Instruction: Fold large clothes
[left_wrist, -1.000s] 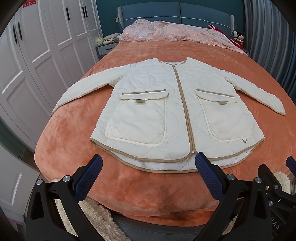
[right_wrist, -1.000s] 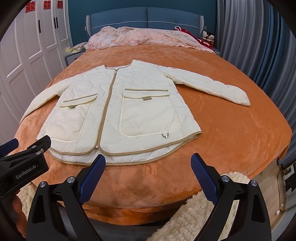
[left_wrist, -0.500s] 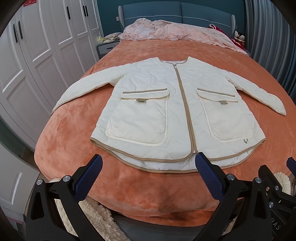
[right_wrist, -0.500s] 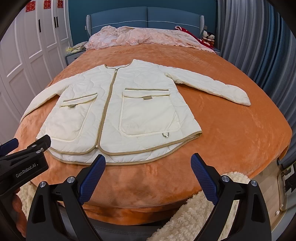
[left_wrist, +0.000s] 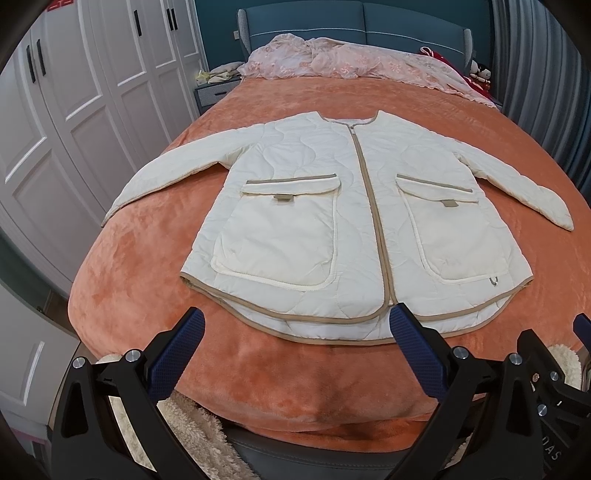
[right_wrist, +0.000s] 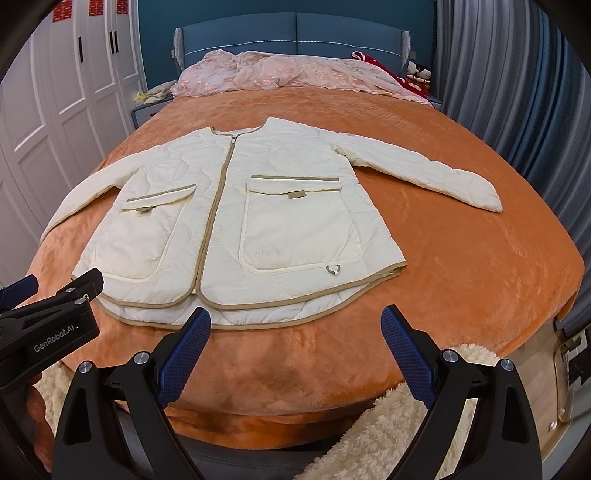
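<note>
A cream quilted jacket (left_wrist: 354, 229) lies zipped and face-up at the centre of the bed (left_wrist: 122, 273), sleeves spread toward 9 and 3 o'clock, tan-trimmed hem at 6. In the past second it has drawn only slightly nearer, so folding has not begun. The left tool (left_wrist: 295, 354) and right tool (right_wrist: 295, 350) hover spread wide and empty above the plush orange blanket (right_wrist: 480, 280).

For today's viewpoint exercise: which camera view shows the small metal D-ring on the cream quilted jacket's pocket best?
The right wrist view: the metal D-ring lies near the picture's middle, its loop clearly open. In the left wrist view the same ring sits far to the right, smaller and squeezed by the fisheye.
</note>
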